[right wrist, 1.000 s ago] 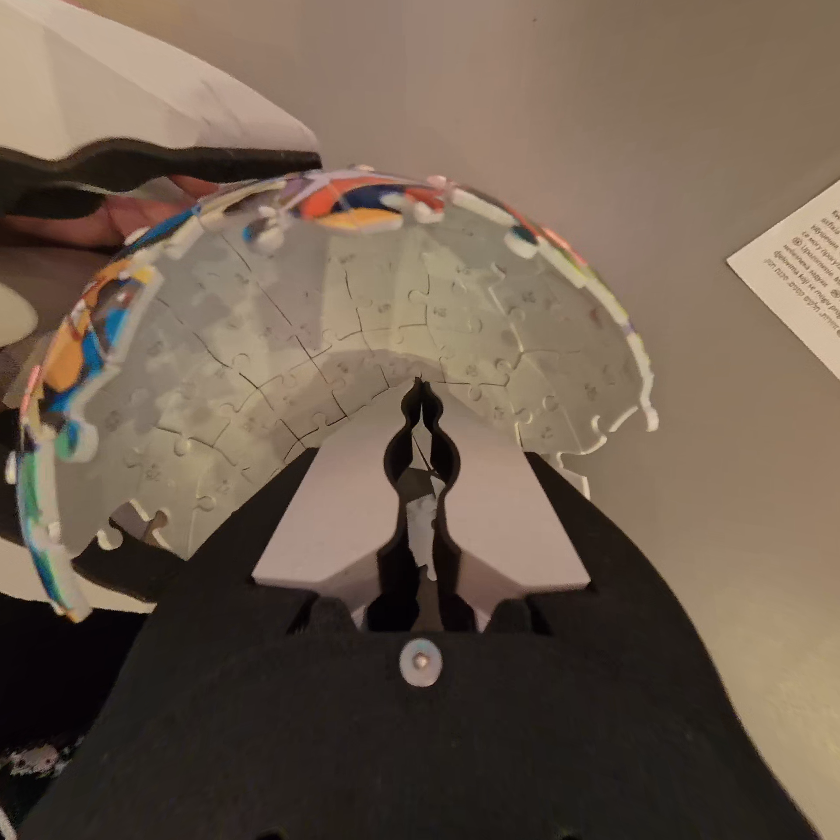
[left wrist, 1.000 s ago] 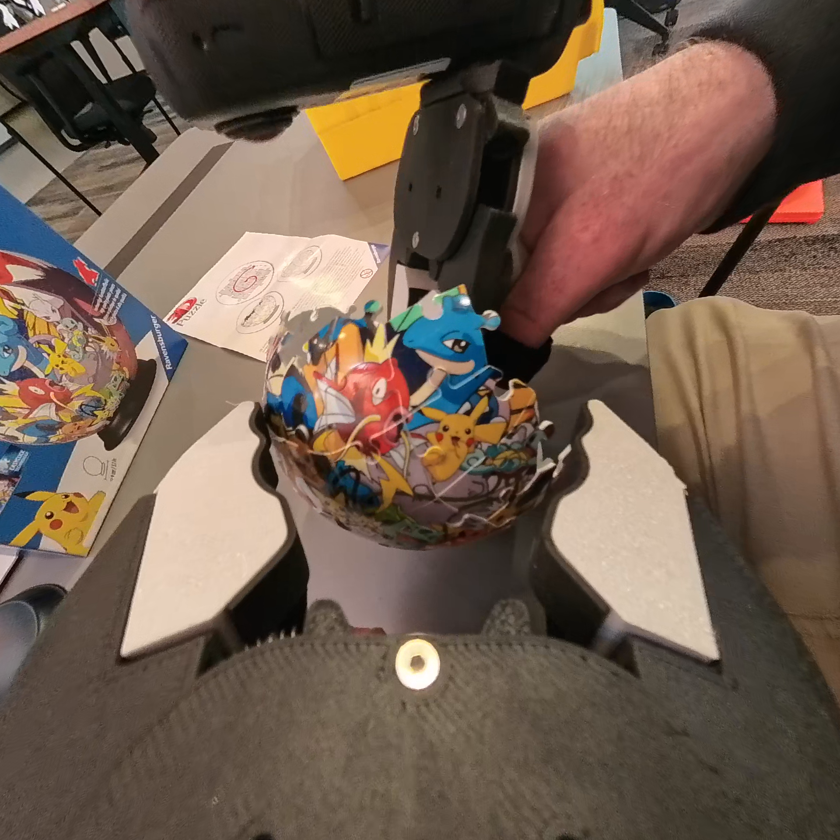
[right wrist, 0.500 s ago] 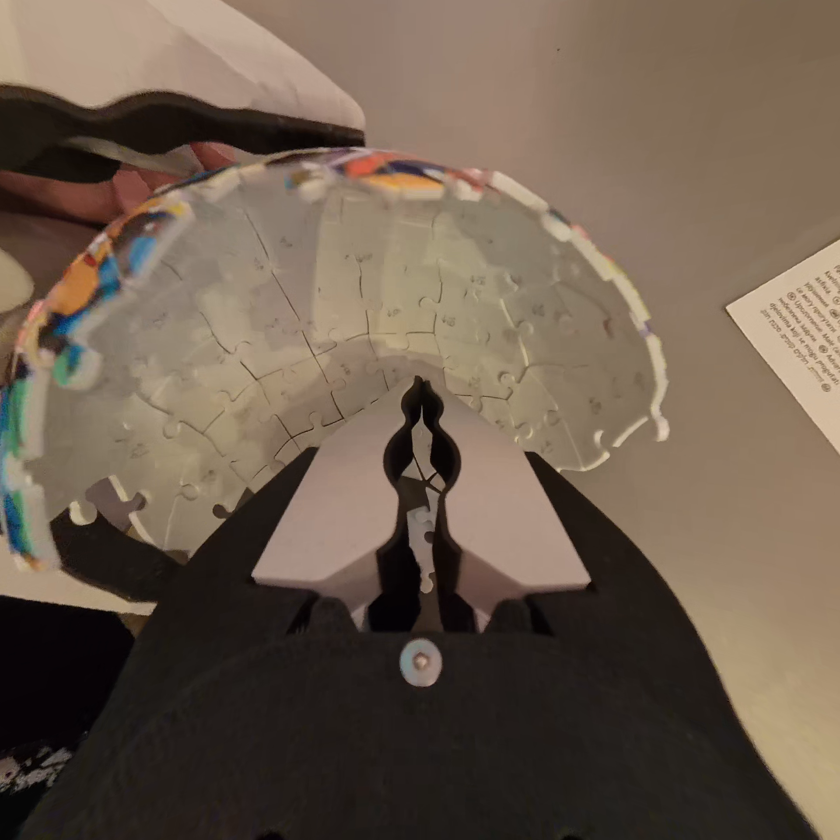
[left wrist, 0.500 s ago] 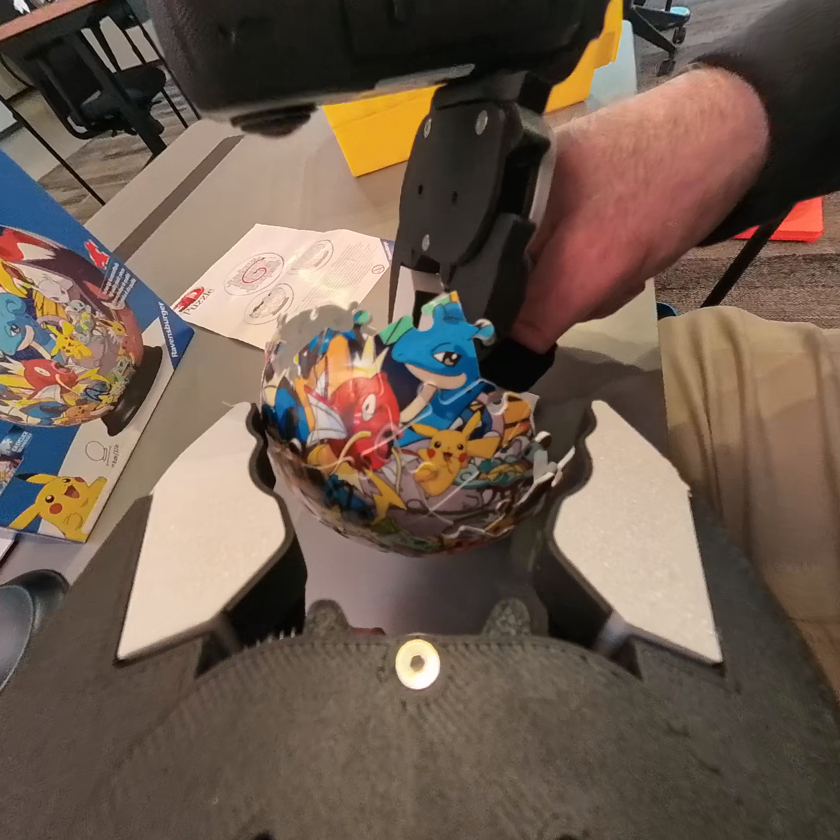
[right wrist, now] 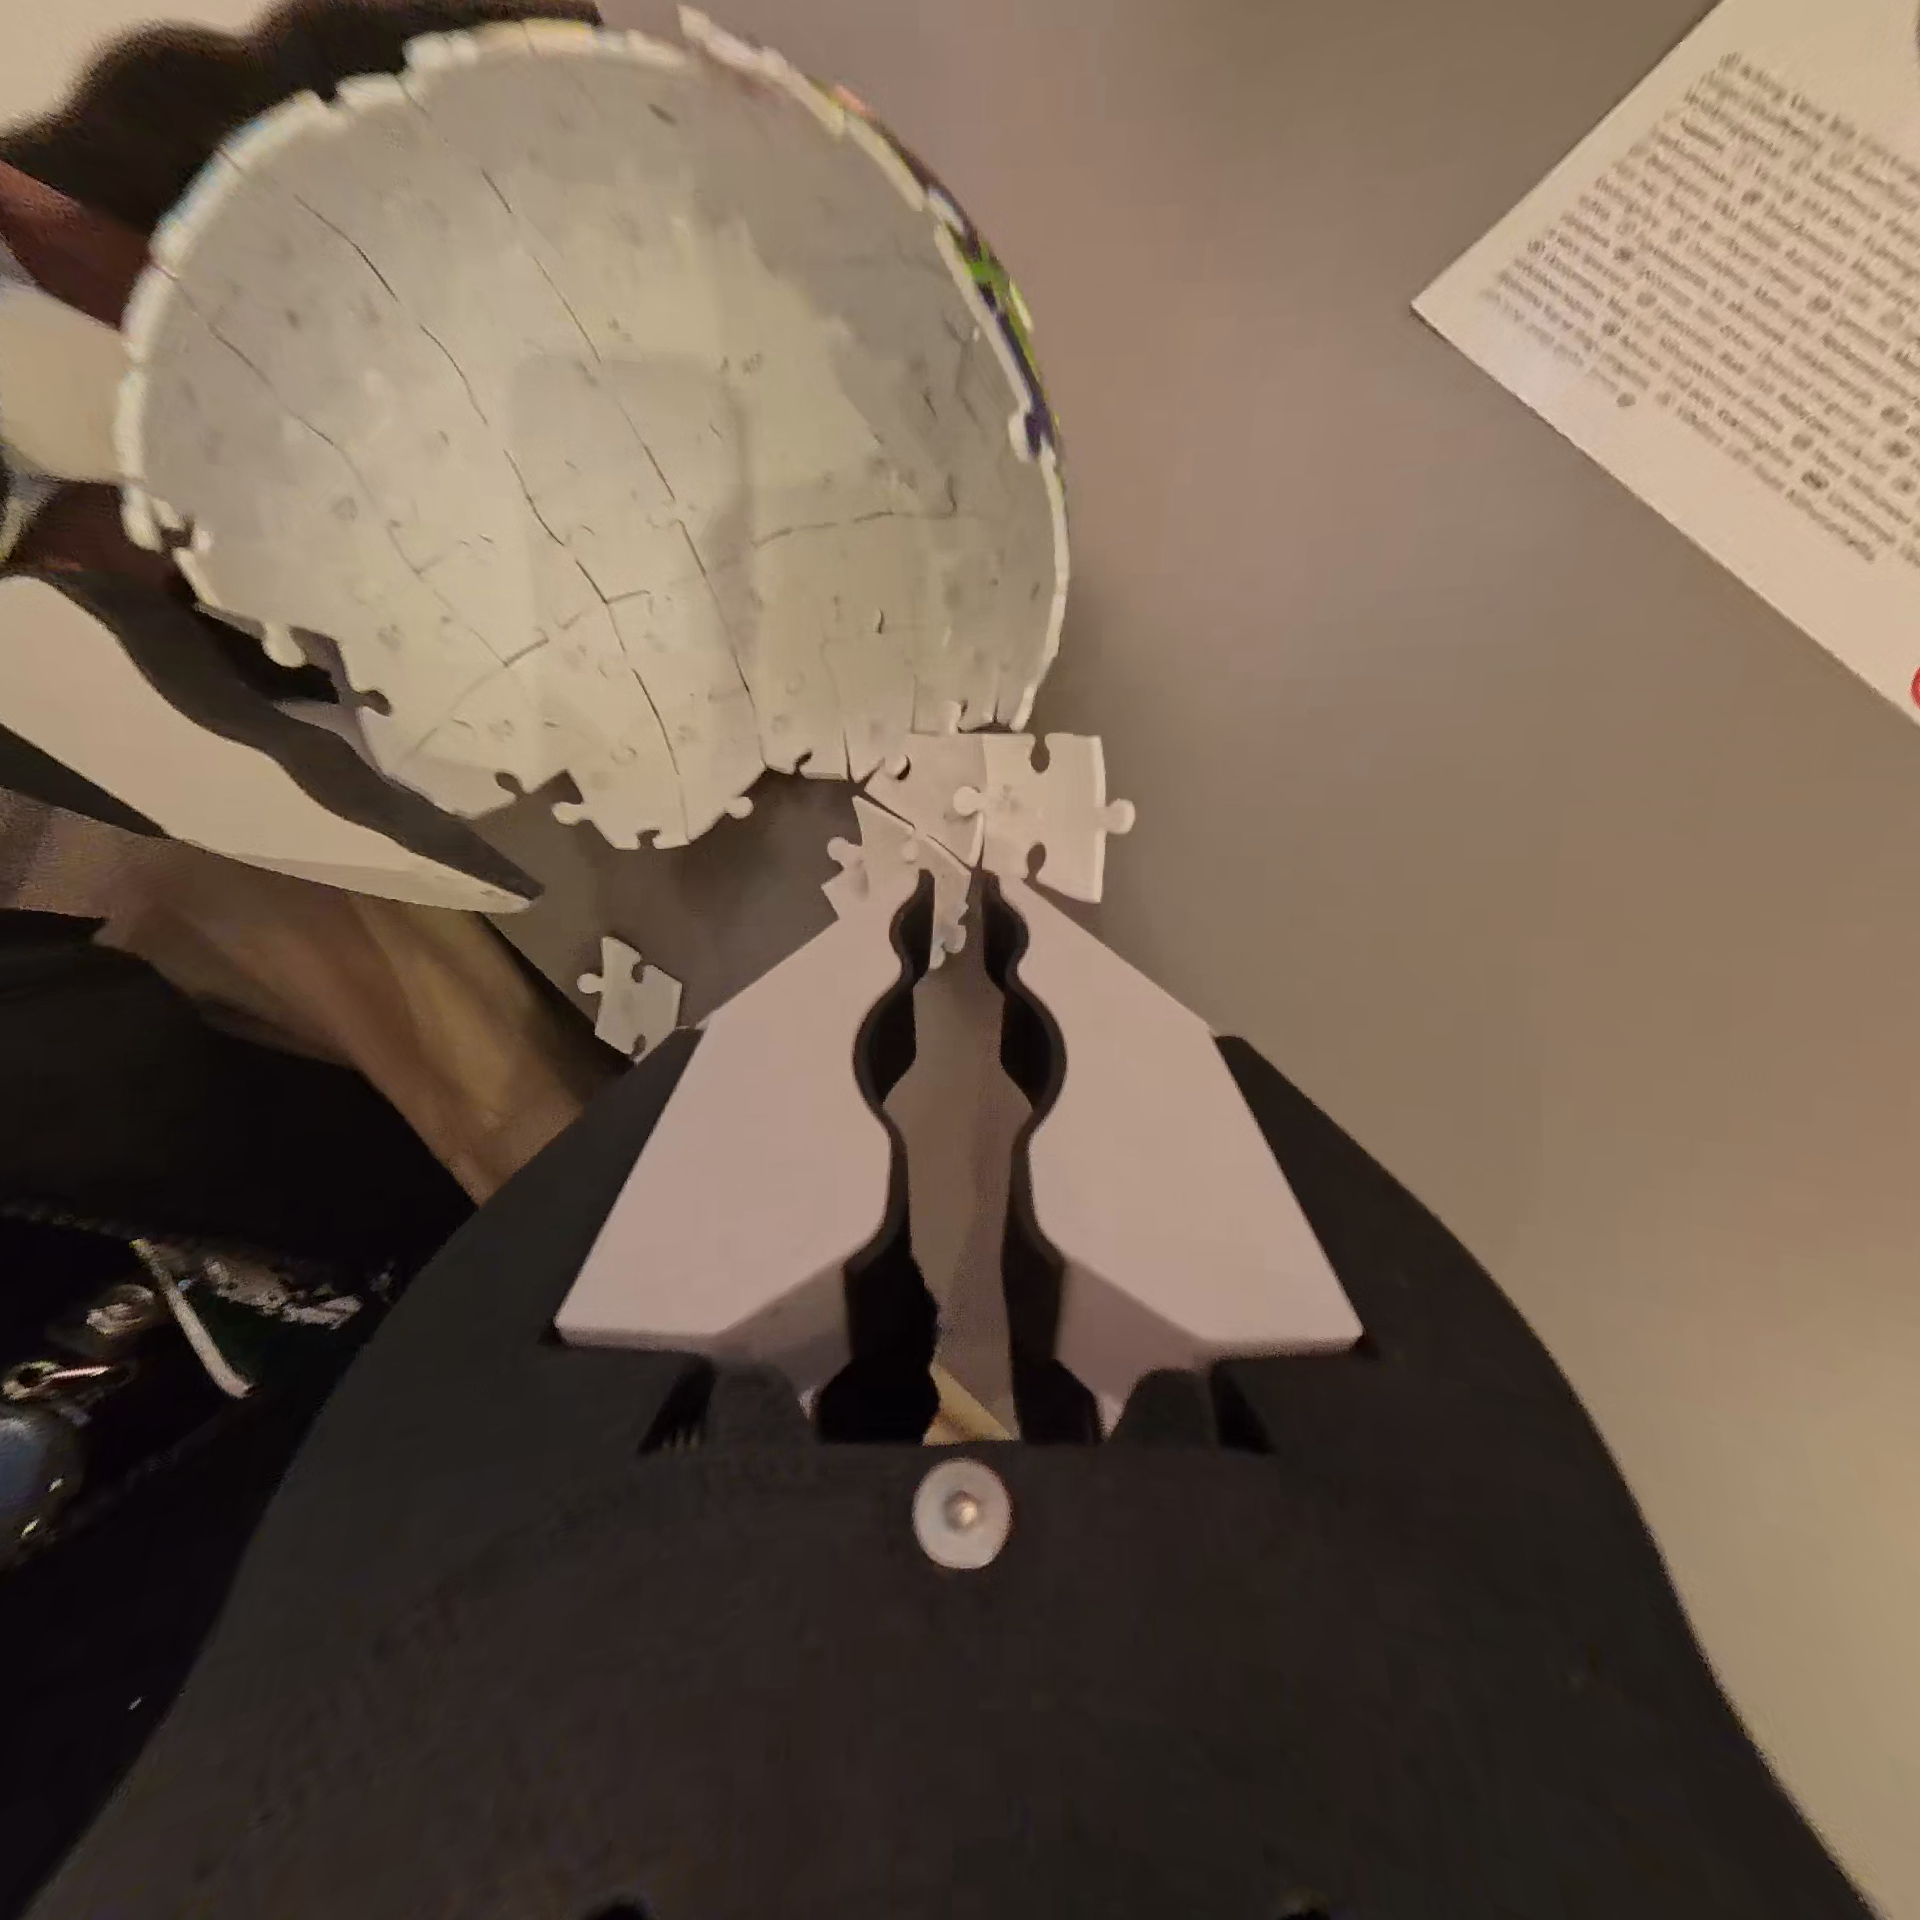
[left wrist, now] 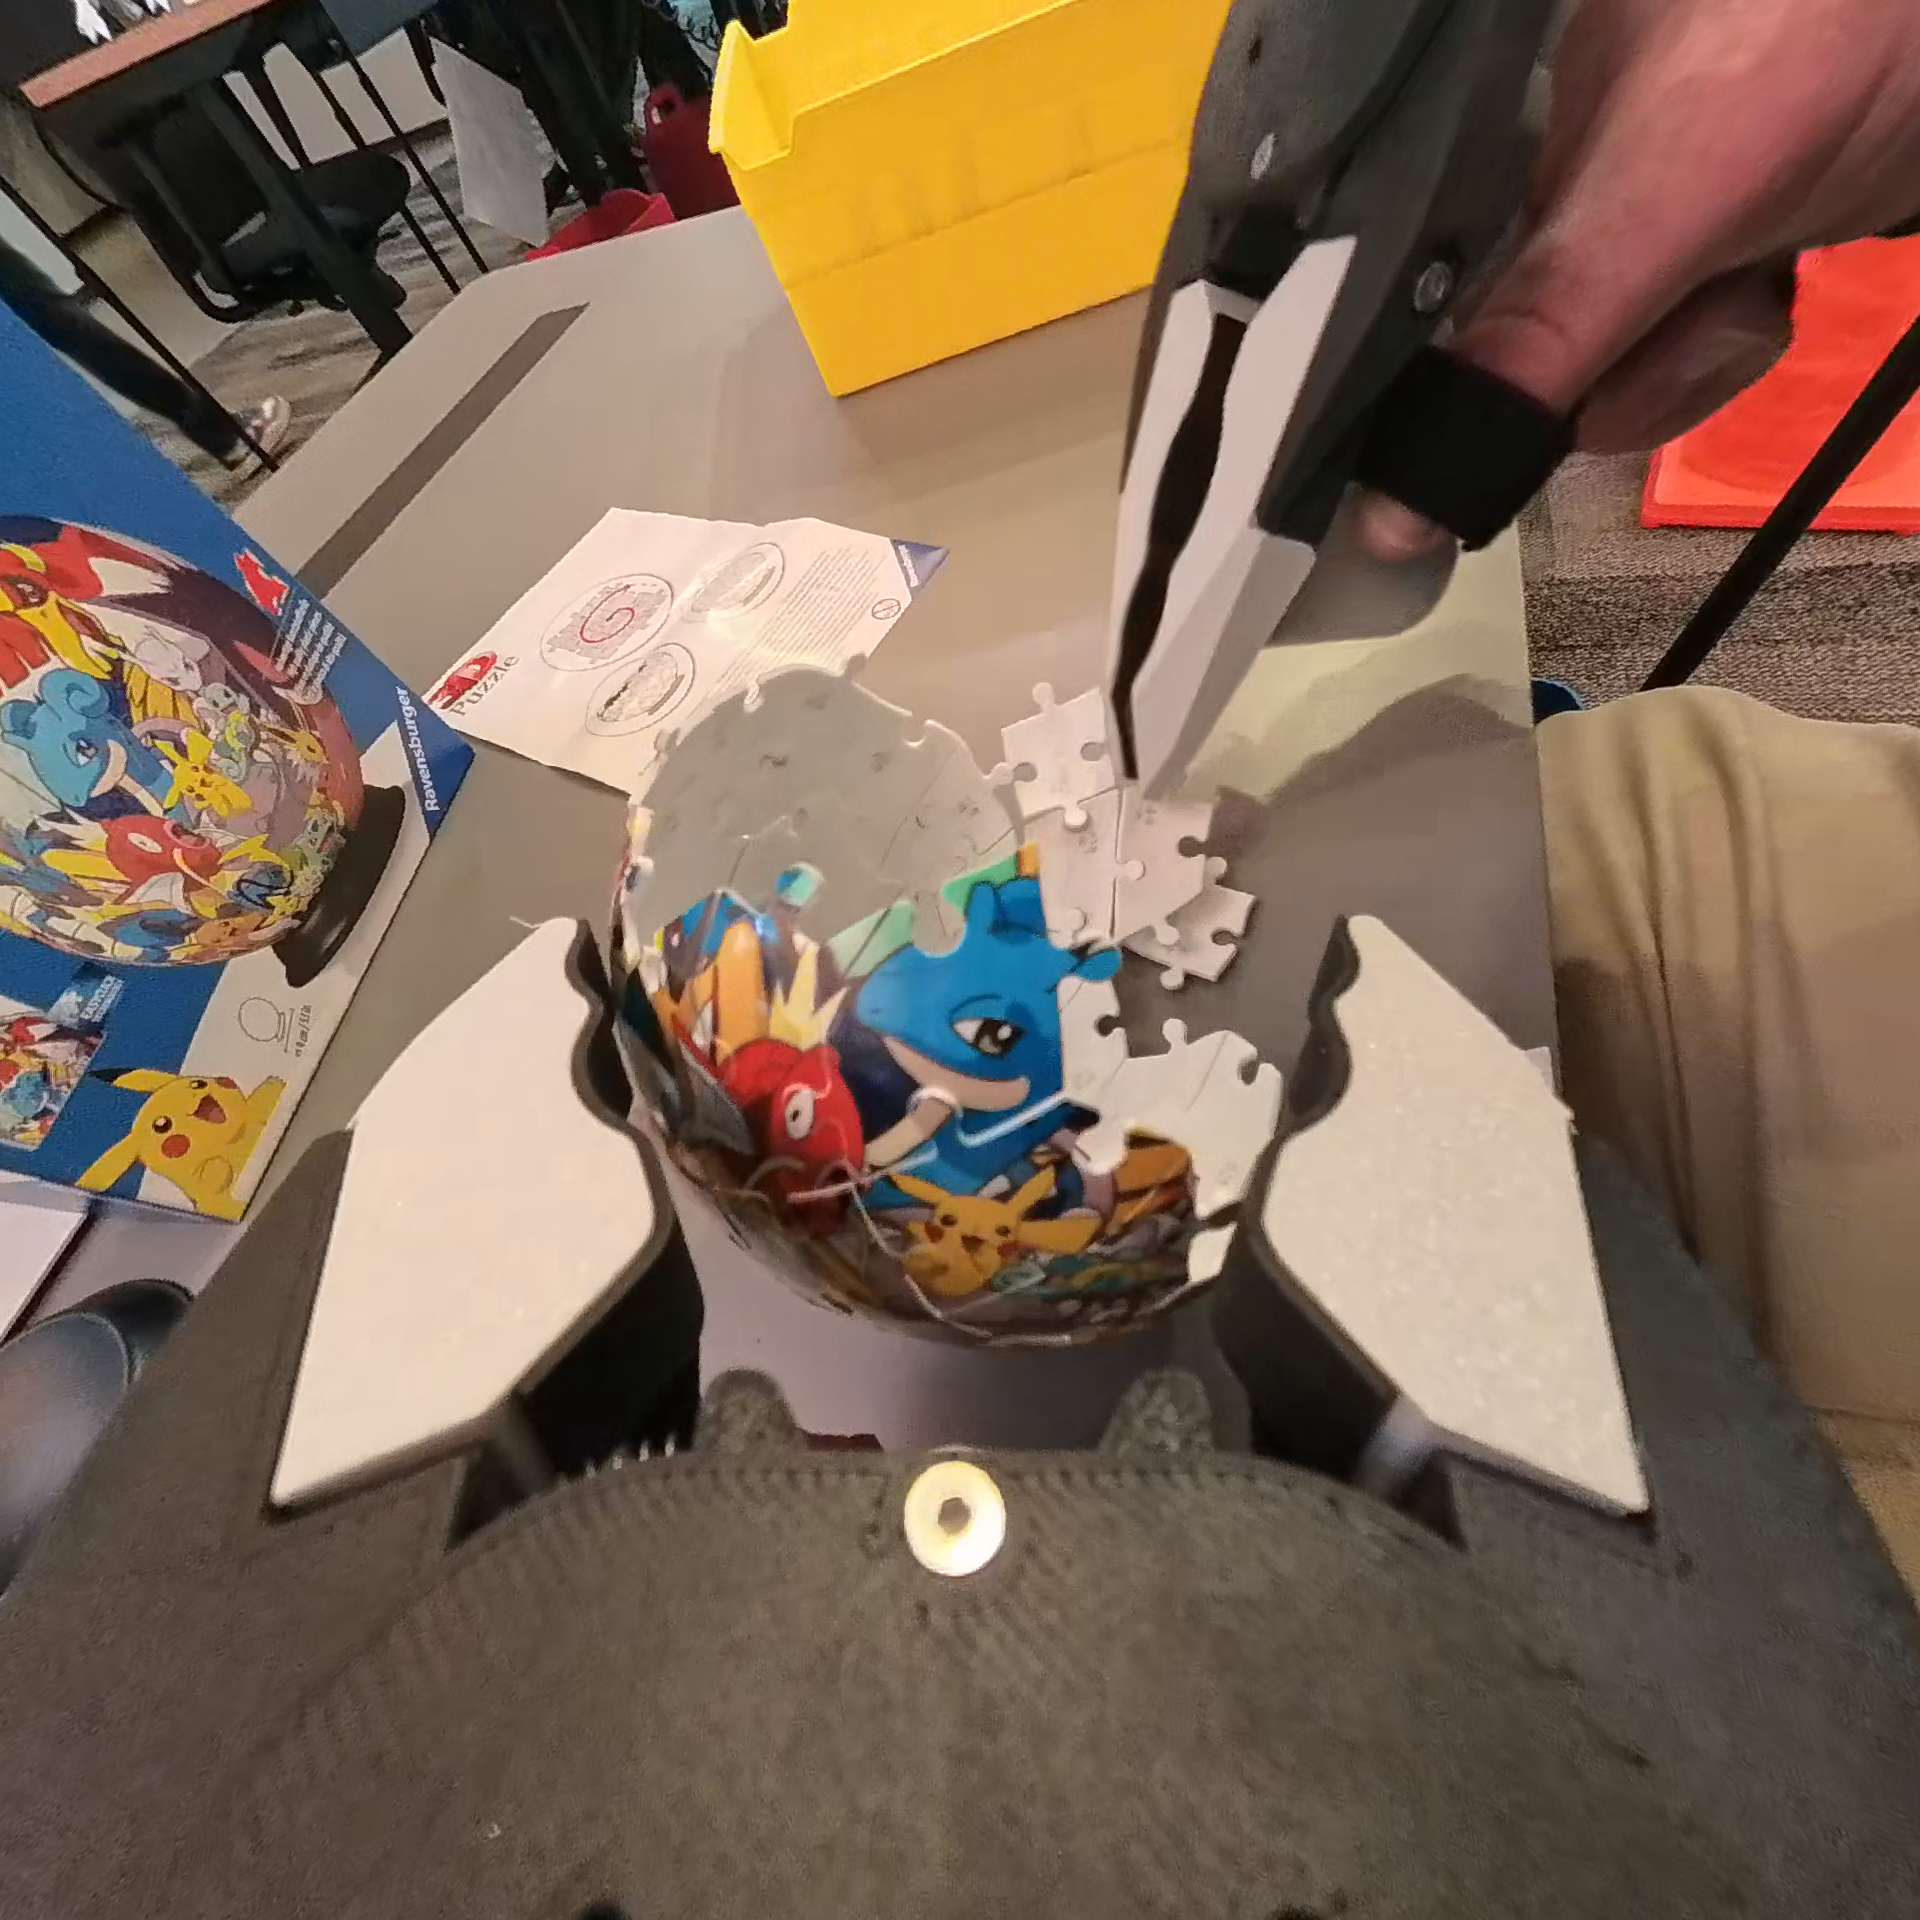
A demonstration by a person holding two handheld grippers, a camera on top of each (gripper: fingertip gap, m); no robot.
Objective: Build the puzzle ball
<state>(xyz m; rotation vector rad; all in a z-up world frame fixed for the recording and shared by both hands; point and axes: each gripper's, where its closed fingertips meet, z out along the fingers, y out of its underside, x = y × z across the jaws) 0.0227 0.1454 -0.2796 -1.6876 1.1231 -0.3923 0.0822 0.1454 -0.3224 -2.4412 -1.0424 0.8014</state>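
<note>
The half-built puzzle ball [left wrist: 914, 1091] is a colourful cartoon shell with a white inside [right wrist: 582, 416]. My left gripper [left wrist: 961, 935] is shut on it, one finger on each side, and holds it above the grey table [left wrist: 935, 468]. A cluster of white-backed puzzle pieces [left wrist: 1132, 831] hangs loose at the shell's far right rim. My right gripper [right wrist: 951, 894] comes down from above [left wrist: 1138, 774]. Its jaws stand a narrow gap apart, pinched on that cluster [right wrist: 997, 810]. One single piece [right wrist: 629, 997] sits apart from the rim. A flap of pieces [left wrist: 1195, 1081] is folded white side out.
The blue puzzle box [left wrist: 187, 831] lies at the left. An instruction sheet [left wrist: 707, 623] lies behind the ball and shows in the right wrist view [right wrist: 1714, 364]. A yellow bin [left wrist: 966, 177] stands at the back. A person's beige trouser leg [left wrist: 1714, 1039] is at the right table edge. Across from one pair of fingers to the other is roughly 9 cm.
The shell has tipped so its white inside shows. My right gripper has pulled up and right from the rim, its jaws parted slightly, and several pieces have come loose there.
</note>
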